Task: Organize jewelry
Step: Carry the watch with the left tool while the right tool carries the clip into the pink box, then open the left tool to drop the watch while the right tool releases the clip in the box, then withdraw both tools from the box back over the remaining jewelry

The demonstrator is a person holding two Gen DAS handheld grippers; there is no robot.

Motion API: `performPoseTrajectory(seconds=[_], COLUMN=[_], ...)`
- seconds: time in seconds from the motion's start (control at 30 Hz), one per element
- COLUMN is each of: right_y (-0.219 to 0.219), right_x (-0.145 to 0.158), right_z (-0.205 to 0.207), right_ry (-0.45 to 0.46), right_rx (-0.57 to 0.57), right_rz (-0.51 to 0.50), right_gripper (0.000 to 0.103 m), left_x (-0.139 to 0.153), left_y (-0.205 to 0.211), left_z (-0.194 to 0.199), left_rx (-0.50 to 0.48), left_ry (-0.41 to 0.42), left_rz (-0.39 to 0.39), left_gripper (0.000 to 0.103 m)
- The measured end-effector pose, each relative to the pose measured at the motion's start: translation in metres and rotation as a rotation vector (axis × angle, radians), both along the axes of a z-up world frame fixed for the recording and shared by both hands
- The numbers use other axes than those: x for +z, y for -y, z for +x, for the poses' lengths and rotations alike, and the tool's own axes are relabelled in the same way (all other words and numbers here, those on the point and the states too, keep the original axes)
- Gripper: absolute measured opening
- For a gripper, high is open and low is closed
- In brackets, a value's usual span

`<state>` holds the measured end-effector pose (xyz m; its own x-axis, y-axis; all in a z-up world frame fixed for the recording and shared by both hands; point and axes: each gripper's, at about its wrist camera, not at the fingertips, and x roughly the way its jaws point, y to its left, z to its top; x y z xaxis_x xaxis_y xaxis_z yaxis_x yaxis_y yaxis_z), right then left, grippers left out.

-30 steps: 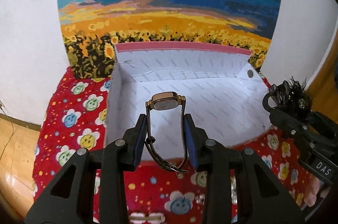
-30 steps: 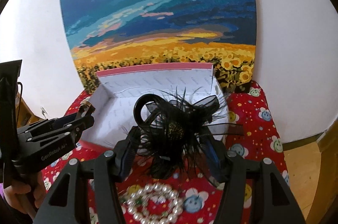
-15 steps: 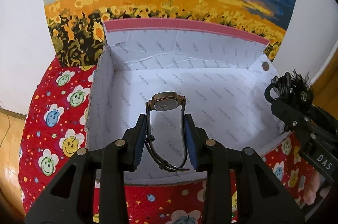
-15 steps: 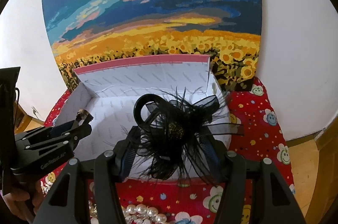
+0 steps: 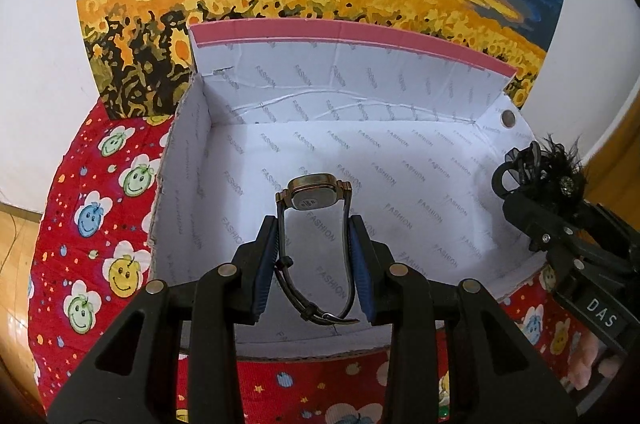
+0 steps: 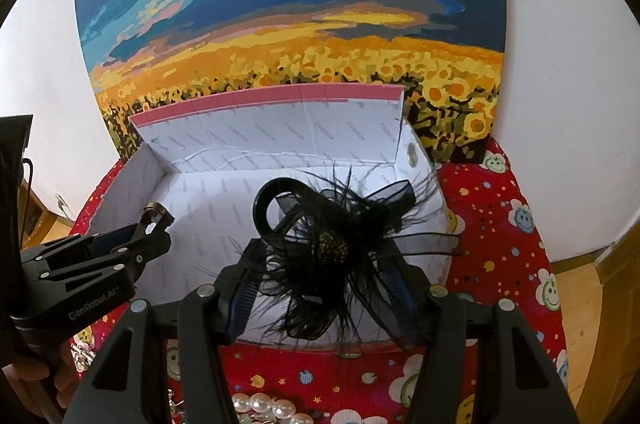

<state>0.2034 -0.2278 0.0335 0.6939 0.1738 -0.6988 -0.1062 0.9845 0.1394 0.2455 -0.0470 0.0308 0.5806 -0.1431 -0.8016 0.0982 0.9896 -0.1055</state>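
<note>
Item 1, nearest: left gripper (image 5: 315, 266), fingers clamped on the strap of a wristwatch (image 5: 316, 192). The watch stands case-up between the blue pads, buckle end dangling toward 6 o'clock, and hangs over the open box, nearer its front wall.

Item 2: right gripper (image 6: 320, 284), fingers closed around a black feathered hair ornament (image 6: 332, 244). Its loop sticks out at 11 o'clock, plumes spread toward 3 o'clock, over the right half of the box.

Step in hand, as judged: set both pieces inside the box. Advice: lower each until it nearly rests on the floor before letting go. Keep the watch left and the ornament right so feathers do not snag the buckle. Spread the fingers slowly, as the plumes may cling to the pads.

Item 3: white printed box (image 5: 192, 160), lid flap upright at 12 o'clock, interior bare.

Item 4: pearl strand (image 6: 272, 410) on the red smiley-flower cloth (image 6: 500, 232), at 6 o'clock before the box, not yet stowed.

Obstacles: front box wall under both grippers; the two grippers stand close together.

Item 5, farthest: sunflower painting (image 6: 288, 4) against the white wall.
</note>
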Motion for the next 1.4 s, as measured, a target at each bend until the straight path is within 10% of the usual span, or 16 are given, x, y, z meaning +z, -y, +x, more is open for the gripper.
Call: performPoseTrajectory(seconds=[0.37, 0.63, 1.4], right_y=[0.000, -0.002, -0.007], right_x=[-0.004, -0.002, 0.044], right_z=[0.002, -0.001, -0.080], right_ry=[-0.005, 0.009, 0.078], right_rx=[-0.002, 0.001, 0.018], right_rz=[-0.006, 0.002, 0.071], right_gripper=[0.061, 0.069, 0.072], left_x=[-0.005, 0.007, 0.062], left_y=[0.005, 0.016, -0.019], left_z=[0.002, -0.005, -0.090], left_rx=[-0.008, -0.047, 0.017], left_ry=[-0.012, 0.018, 0.049], left_rz=[0.006, 0.031, 0.037], left_gripper=[0.037, 0.066, 0.066])
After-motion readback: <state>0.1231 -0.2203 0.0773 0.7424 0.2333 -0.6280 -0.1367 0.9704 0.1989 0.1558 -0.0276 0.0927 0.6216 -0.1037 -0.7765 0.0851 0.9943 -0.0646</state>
